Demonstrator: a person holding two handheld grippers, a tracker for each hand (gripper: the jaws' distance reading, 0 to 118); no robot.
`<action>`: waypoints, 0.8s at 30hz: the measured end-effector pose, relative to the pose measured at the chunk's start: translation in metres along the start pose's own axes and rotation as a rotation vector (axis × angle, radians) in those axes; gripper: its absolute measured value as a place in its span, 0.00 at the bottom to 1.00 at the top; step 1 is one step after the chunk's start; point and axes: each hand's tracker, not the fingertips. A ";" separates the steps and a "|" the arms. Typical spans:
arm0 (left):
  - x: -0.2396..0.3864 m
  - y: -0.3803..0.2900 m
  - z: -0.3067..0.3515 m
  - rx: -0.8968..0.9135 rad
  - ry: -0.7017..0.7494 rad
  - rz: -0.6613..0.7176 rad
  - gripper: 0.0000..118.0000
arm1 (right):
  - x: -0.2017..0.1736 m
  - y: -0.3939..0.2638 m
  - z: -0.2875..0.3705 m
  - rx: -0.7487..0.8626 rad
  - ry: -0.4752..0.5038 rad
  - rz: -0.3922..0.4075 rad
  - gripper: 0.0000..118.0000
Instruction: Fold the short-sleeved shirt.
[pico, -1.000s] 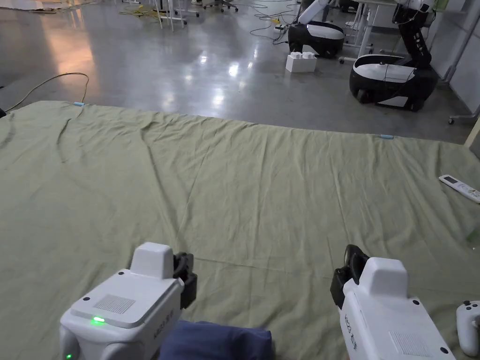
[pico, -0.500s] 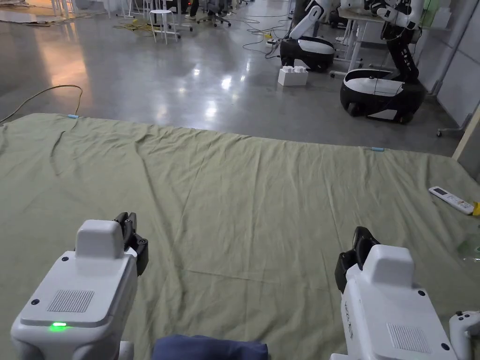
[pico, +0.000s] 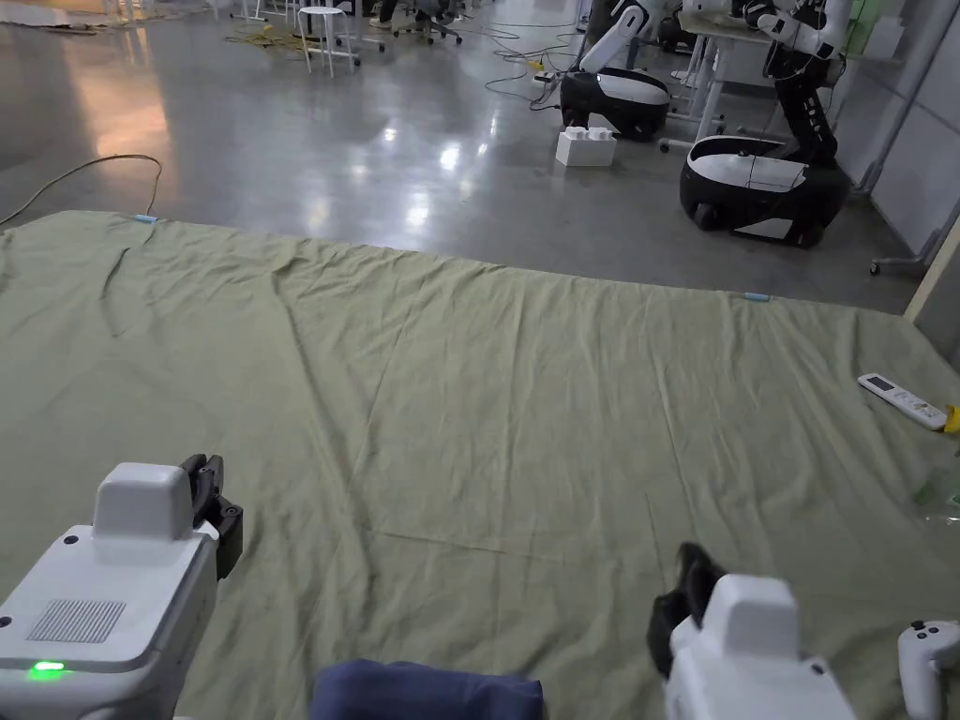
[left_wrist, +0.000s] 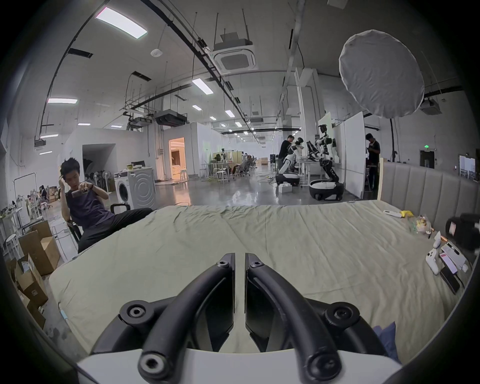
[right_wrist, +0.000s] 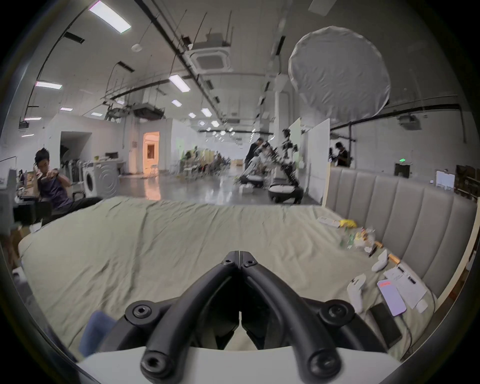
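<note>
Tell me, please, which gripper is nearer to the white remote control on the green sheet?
The right gripper: the remote control lies ahead of it, to its right. The left gripper is far across the sheet.

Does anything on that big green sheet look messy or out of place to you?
Nothing is spilled or broken. The green sheet is creased and wrinkled all over. A blue garment sits bunched at its near edge, between the left claw and the right claw. A remote, controllers and phones lie scattered along the right side.
</note>
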 end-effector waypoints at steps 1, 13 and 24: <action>-0.003 -0.005 0.000 -0.012 0.001 0.003 0.06 | -0.014 -0.011 0.003 -0.025 0.040 0.007 0.00; -0.027 -0.058 0.016 -0.194 -0.021 0.081 0.06 | -0.106 -0.111 -0.018 -0.248 0.170 0.115 0.00; -0.030 -0.098 -0.008 -0.511 -0.368 0.390 0.63 | -0.095 -0.142 -0.027 -0.309 0.103 0.083 0.00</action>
